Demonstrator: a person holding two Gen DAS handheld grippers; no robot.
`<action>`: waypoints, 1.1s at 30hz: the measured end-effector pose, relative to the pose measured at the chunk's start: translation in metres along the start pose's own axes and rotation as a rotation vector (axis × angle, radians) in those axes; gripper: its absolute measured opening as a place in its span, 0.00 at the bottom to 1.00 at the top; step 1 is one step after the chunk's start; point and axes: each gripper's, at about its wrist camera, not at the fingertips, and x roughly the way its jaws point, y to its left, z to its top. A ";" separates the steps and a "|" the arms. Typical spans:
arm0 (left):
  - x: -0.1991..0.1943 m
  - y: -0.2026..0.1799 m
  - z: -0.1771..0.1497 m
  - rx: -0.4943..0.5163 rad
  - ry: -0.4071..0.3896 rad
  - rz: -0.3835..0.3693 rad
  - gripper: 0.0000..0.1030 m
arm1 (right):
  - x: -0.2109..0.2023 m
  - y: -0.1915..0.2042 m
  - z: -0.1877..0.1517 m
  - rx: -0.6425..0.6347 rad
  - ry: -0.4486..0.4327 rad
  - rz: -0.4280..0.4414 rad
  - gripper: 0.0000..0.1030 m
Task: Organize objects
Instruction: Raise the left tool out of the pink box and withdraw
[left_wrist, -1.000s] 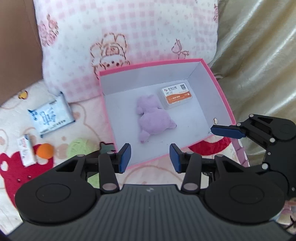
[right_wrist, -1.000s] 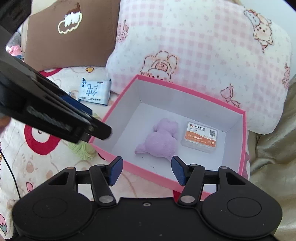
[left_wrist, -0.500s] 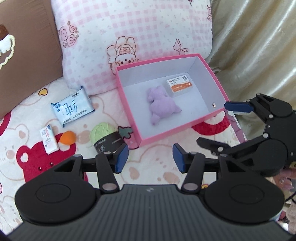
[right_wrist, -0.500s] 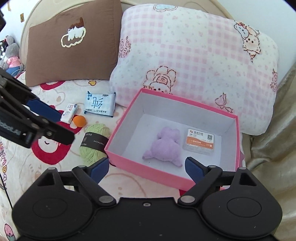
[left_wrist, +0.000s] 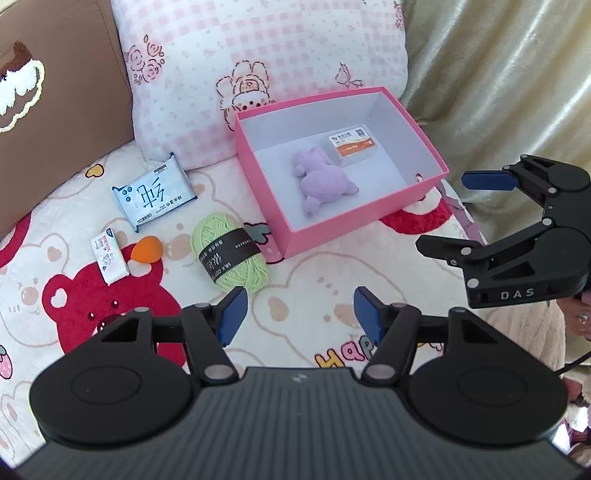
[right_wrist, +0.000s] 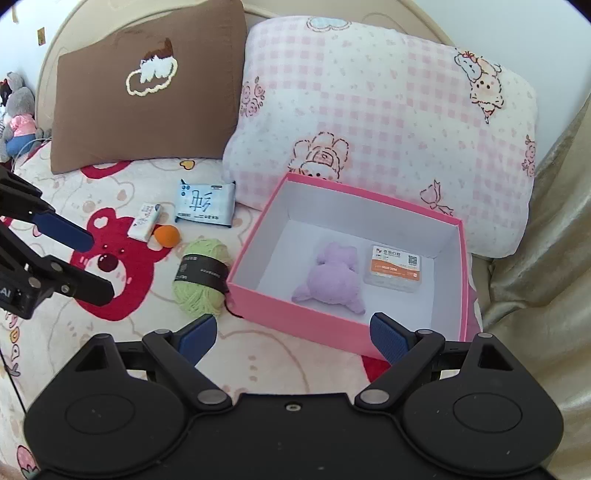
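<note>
Pink box (right_wrist: 343, 332) just beyond right gripper (right_wrist: 291, 338), both grippers' jaws opening, empty

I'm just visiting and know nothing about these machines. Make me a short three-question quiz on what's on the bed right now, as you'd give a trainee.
1. True or false: the green yarn ball lies inside the pink box.
2. Which two things are in the box?
A. purple plush toy and plastic card case
B. orange sponge and tissue pack
C. yarn and small white packet
3. Fill in: the left tongs and right tongs both hold ____.

Key: 1 false, it lies beside the box; 2 A; 3 nothing, both are open.
</note>
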 end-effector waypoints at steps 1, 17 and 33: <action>-0.002 0.000 -0.002 -0.001 0.002 -0.005 0.64 | -0.002 0.002 -0.001 -0.003 -0.002 0.001 0.90; 0.005 0.026 -0.043 -0.026 0.056 0.015 0.75 | -0.015 0.038 -0.031 -0.112 -0.022 0.065 0.90; 0.032 0.072 -0.068 -0.123 0.077 -0.020 0.77 | 0.019 0.087 -0.043 -0.132 0.020 0.187 0.89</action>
